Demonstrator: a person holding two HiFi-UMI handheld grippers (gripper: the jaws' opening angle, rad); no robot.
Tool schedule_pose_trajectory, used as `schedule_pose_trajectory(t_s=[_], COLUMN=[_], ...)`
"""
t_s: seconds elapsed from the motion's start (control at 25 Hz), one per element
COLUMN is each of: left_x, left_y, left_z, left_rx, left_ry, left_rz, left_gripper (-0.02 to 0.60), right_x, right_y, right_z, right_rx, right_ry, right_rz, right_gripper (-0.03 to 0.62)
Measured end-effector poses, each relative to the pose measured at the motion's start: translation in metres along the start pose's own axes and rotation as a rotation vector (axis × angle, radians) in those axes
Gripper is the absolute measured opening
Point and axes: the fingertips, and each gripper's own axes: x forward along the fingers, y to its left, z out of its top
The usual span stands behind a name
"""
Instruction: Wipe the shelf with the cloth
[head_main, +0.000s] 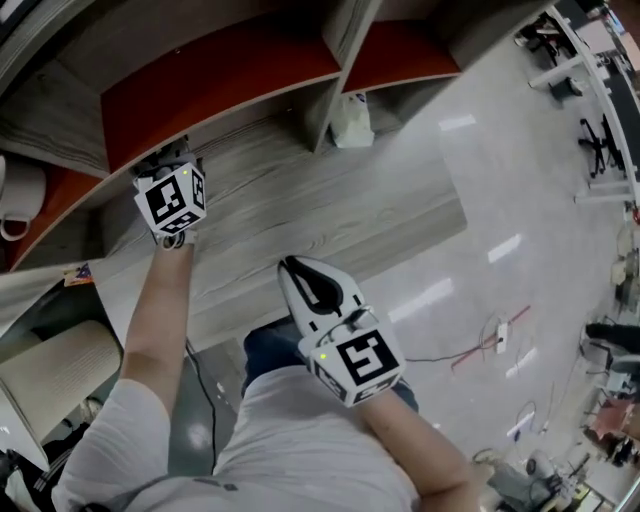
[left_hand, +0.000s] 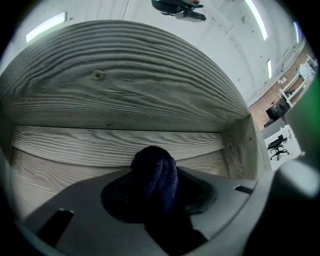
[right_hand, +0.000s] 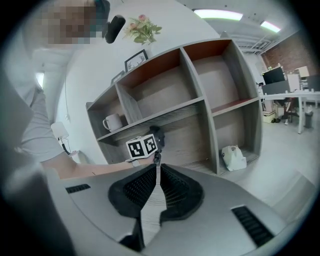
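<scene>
Left gripper (left_hand: 159, 197), clamped on the dark cloth (left_hand: 155, 167), works inside a shelf (left_hand: 100, 145) compartment. The wipe looks under way, calling next for a sweep along the board ahead. Right gripper (right_hand: 156, 176) hangs closed, empty.

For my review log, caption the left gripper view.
Left hand-held gripper clamps a dark blue cloth at a grey wood-grain shelf compartment.

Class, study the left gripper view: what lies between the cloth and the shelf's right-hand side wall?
Nothing. In the left gripper view the shelf board is bare from the cloth, held by the left gripper, to the side wall.
</scene>
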Motion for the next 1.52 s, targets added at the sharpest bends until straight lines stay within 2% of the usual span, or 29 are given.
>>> schedule_pose_trajectory(t_s=[0.36,0.68,0.92,1.12,1.52], left_x=[0.032,0.058,0.071,0.074,0.066], left_y=[-0.096,-0.168,-0.207,-0.212,-0.218], left_z=[0.008,0.01,0.003,0.0,-0.032], left_rx=[-0.001,0.005,0.003,-0.016,0.063], left_ry=[-0.015,-0.015,-0.014,-0.025,0.041], left_rz=[-0.178,-0.287,-0.347,-0.34,-0.385], left_gripper=[0.15,0.15,0.15,0.144,0.144], right_x=[-0.029,-0.05,-0.062,-0.064,-0.06], right_y=[-0.041,-0.076,-0.101,-0.111,-0.108], right_z=[0.0,0.001,-0.006,-0.007,-0.013], right_rx=[0.062,0.118,0.154,0.17,0.178], right_ry=[-0.048,-0.082,-0.084,-0.086,-0.073], right_rz=[-0.119,-0.195,-0.239,-0.262,-0.25], right_gripper=[0.035,0.035,0.035,0.035,0.035])
